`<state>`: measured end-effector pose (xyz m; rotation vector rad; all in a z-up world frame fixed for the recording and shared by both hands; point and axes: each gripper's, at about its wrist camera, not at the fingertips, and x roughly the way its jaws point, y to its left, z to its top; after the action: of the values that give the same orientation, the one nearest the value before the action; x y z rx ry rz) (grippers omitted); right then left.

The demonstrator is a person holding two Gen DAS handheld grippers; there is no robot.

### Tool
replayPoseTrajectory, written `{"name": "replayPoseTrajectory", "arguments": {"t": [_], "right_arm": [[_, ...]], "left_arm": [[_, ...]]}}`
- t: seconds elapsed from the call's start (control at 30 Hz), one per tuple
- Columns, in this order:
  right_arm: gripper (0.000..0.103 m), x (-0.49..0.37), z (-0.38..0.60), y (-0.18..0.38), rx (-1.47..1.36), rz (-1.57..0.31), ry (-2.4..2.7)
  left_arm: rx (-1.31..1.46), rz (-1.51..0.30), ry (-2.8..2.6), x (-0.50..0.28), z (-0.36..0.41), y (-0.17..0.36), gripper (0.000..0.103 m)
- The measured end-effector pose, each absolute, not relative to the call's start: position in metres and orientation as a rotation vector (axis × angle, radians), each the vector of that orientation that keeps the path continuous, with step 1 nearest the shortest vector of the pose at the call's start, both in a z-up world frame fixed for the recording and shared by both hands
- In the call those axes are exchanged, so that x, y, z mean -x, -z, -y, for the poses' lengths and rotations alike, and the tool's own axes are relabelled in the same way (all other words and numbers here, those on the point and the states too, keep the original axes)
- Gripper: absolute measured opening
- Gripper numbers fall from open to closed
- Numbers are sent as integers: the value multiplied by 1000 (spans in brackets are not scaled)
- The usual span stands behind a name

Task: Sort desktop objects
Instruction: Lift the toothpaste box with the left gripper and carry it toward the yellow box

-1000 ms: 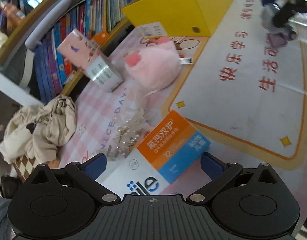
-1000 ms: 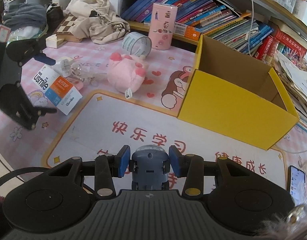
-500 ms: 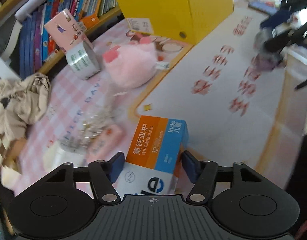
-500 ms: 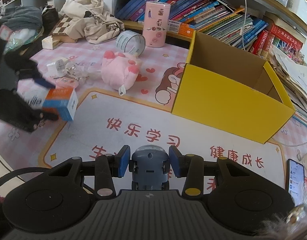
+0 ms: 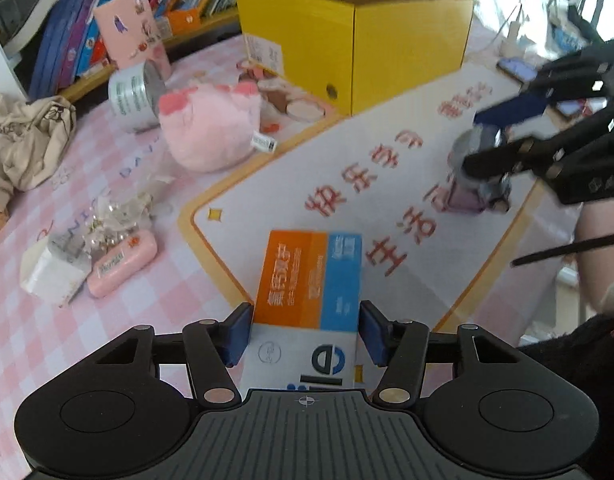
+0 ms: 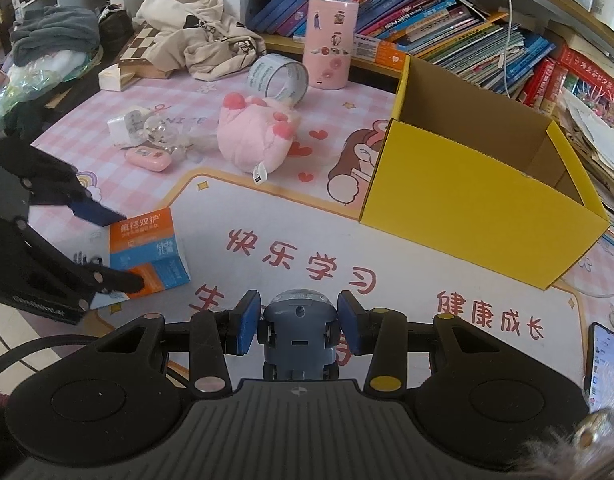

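An orange, blue and white toothpaste box [image 5: 307,276] sits between the fingers of my left gripper [image 5: 305,334]. Its jaws are closing and the blue pads touch both long sides. The right wrist view shows this box [image 6: 147,248] tilted over the white mat's left corner, in the left gripper [image 6: 119,248]. My right gripper [image 6: 299,326] is shut on a small grey-blue toy robot [image 6: 297,328] near the mat's front edge. From the left wrist, the right gripper [image 5: 487,142] and toy robot [image 5: 465,146] appear at the right. An open yellow box [image 6: 467,216] stands at the back right.
A pink plush [image 6: 255,136], tape roll [image 6: 277,78], pink cylinder [image 6: 331,40], pink case [image 6: 149,159] and crinkled clear wrap lie on the pink checked cloth. Books line the shelf behind. A phone [image 6: 603,364] lies at the right edge. Clothes are heaped at the back left.
My left gripper's jaws have closed from wide open onto the toothpaste box, rolled, and carried it rightwards from the pink cloth to the mat's corner. The right gripper has kept still with the toy.
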<state>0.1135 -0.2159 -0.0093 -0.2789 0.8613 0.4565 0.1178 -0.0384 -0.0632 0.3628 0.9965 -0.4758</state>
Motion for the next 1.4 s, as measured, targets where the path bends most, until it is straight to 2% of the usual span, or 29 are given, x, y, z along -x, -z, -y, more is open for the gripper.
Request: {"name": "replayPoseTrajectory", "arguments": {"t": [0.33, 0.5, 0.97, 1.4], "right_arm": [[40, -116, 229, 12, 261, -873, -455], [40, -115, 232, 9, 256, -859, -461], [40, -105, 242, -14, 178, -828, -432], [40, -83, 211, -24, 227, -790, -438]], "left_arm": [[-297, -1007, 458, -124, 34, 74, 60], [-218, -1011, 428, -122, 30, 70, 52], [-51, -787, 412, -84, 33, 6, 52], [-48, -741, 428, -57, 21, 1, 52]]}}
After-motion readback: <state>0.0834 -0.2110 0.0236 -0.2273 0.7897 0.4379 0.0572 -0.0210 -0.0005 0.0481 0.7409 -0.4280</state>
